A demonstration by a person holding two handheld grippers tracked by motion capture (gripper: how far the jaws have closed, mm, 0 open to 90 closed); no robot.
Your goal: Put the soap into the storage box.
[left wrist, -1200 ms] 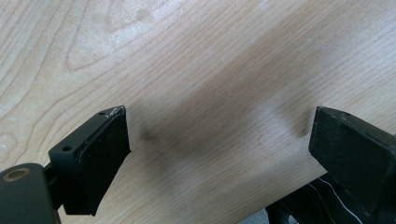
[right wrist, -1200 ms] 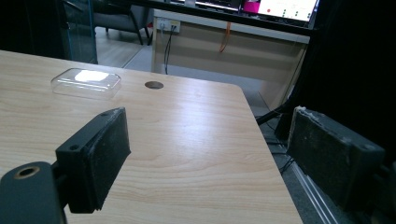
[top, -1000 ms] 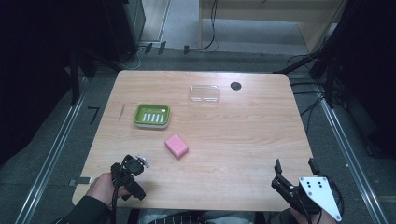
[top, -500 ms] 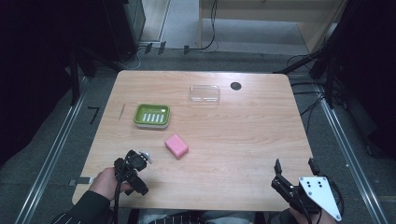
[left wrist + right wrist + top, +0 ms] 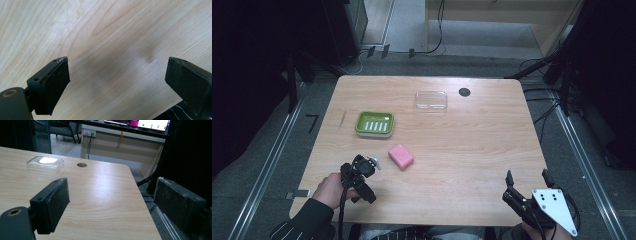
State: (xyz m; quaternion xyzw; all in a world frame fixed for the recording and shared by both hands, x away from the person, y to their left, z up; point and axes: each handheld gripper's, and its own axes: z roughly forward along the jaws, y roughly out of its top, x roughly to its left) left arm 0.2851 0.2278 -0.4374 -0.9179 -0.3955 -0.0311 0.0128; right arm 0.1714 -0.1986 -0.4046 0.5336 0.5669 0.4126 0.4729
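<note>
Soap, a pink block, lies flat on the desk, just nearer the person than the green dish and slightly to the dish's right; the two are near but apart. Bare wood rings the soap on all sides. Past the dish toward the far edge and off to its right sits a clear lid, and a small dark hole marks the wood just beyond the lid. Right of the dish the desk is open wood all the way to the right edge and the near edge, with dark floor and metal rails beyond the edges on both sides.

Nearer than the dish, close to the desk's near left corner, the left tool is held in a hand, over the wood just left of the soap and not touching it. In the left gripper view its jaws stand wide apart above plain wood grain (their shadow falls soft on the surface), with nothing between them.

Far from the dish, at the near right corner, the right tool hangs at the desk's near edge, its grey plate behind it. In the right gripper view its jaws gape wide and hold nothing; between them runs bare wood up to the lid and the hole, with the desk's right edge dropping off beside the right-hand jaw.
</note>
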